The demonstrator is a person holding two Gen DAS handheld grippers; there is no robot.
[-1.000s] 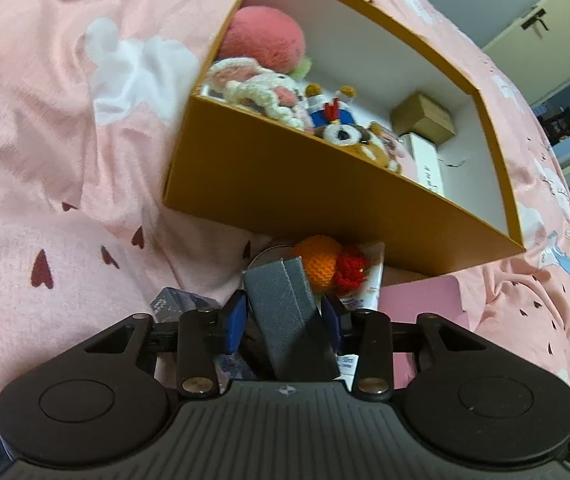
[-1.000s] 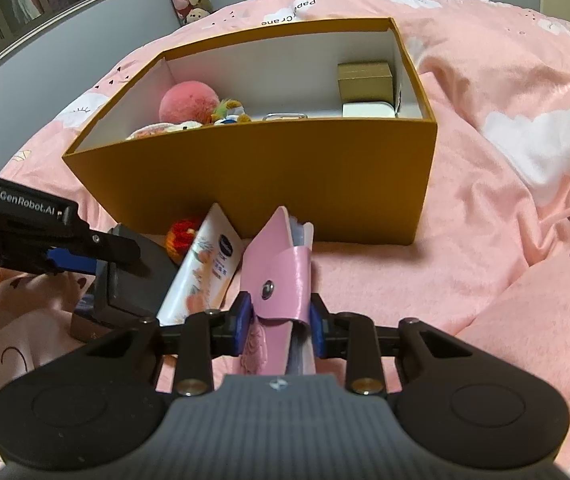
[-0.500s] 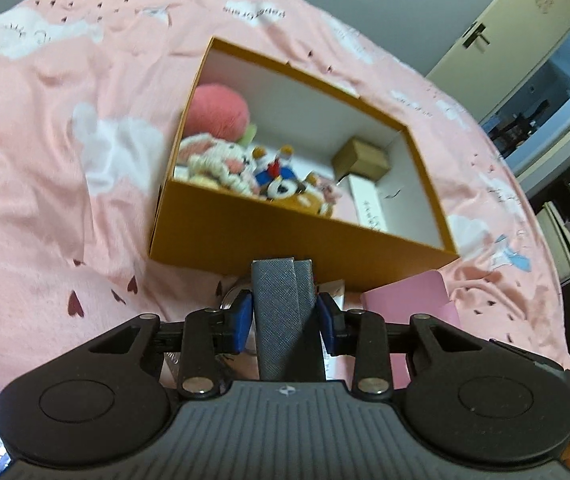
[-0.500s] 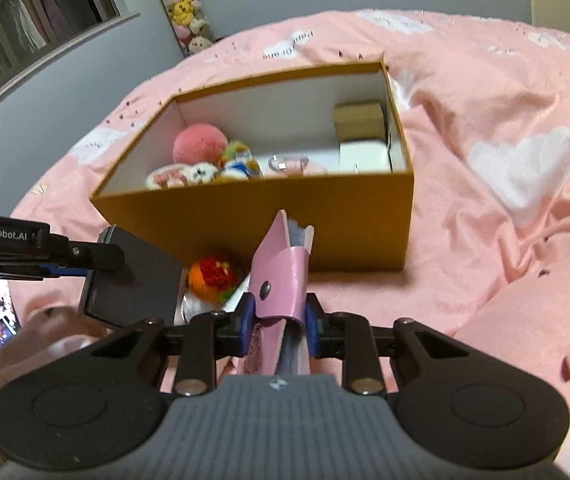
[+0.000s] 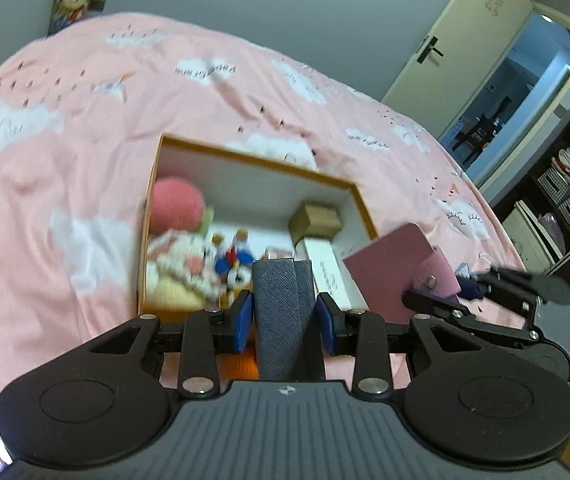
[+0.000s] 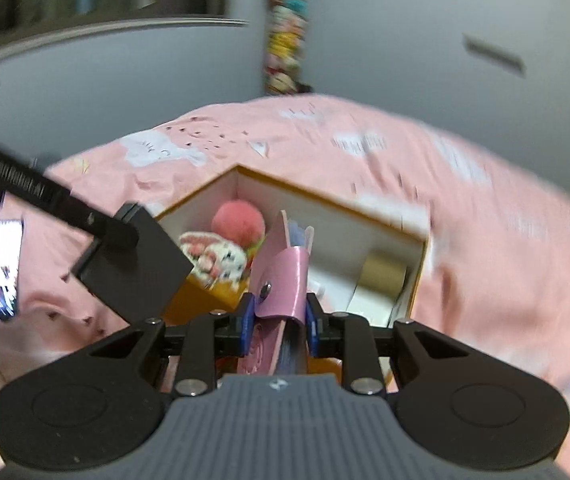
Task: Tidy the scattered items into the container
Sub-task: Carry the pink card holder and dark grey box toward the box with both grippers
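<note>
Left hand-held gripper clamped on grey wallet, held upright over near wall of orange box. Right hand-held gripper clamped on pink wallet, at 3 o'clock of grey one, above same edge. Inside box: pink plush ball at 10 o'clock, small brown carton at 2 o'clock. Box on pink bed.

The soft quilted bedspread is pink, printed with white clouds and small dark hearts. The open cardboard box is mustard-orange outside and white inside. A round plush ball in it is coral pink. The textured fabric wallet is slate grey; the snap-buttoned leather wallet is pale pink. Both black tongs carry blue pads.
</note>
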